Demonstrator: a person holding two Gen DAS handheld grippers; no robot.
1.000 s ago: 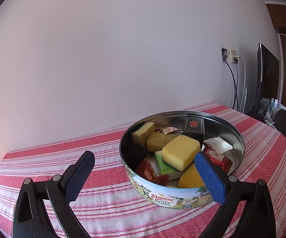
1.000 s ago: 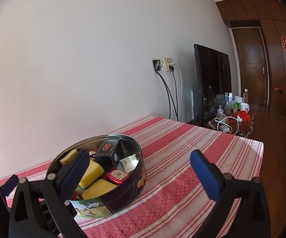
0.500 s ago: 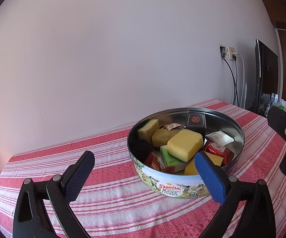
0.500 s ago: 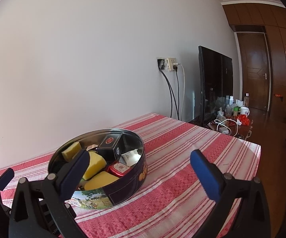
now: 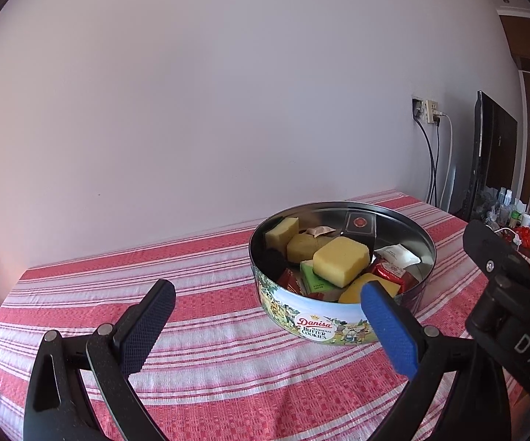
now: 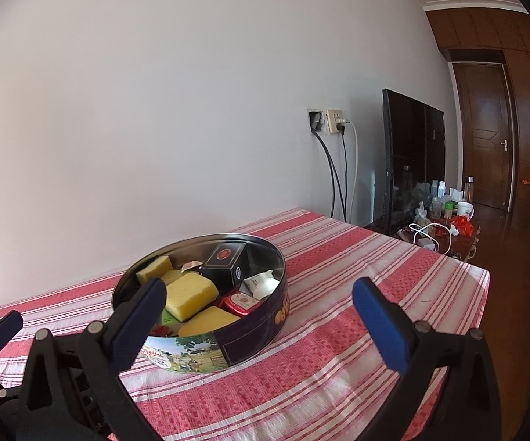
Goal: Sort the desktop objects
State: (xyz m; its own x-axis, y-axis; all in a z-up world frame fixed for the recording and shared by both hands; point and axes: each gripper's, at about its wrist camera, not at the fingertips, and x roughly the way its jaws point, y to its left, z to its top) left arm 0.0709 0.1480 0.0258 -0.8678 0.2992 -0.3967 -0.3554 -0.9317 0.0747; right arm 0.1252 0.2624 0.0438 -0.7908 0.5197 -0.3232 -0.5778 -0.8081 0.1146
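Note:
A round Danisa cookie tin (image 5: 323, 325) (image 6: 250, 334) stands on the red striped tablecloth. It holds yellow sponges (image 5: 341, 260) (image 6: 190, 295), a black box (image 5: 359, 223) (image 6: 226, 262), a white packet (image 5: 399, 255) (image 6: 261, 283), a green packet (image 5: 314, 279) and red wrapped sweets (image 5: 388, 273) (image 6: 241, 300). My left gripper (image 5: 266, 325) is open and empty, in front of the tin and to its left. My right gripper (image 6: 259, 325) is open and empty, in front of the tin's right side. The right gripper's body (image 5: 511, 294) shows at the right of the left wrist view.
The table (image 6: 356, 257) stands against a white wall (image 5: 228, 92). Its right edge drops off toward a low cabinet with a black TV (image 6: 411, 154), cups, bottles and cables (image 6: 430, 231). A wall socket with cords (image 6: 332, 123) is behind the table's far right corner.
Both grippers have drawn back and up from the tin, which looks smaller and farther. The right gripper's body has come further into the left wrist view. Both stay open.

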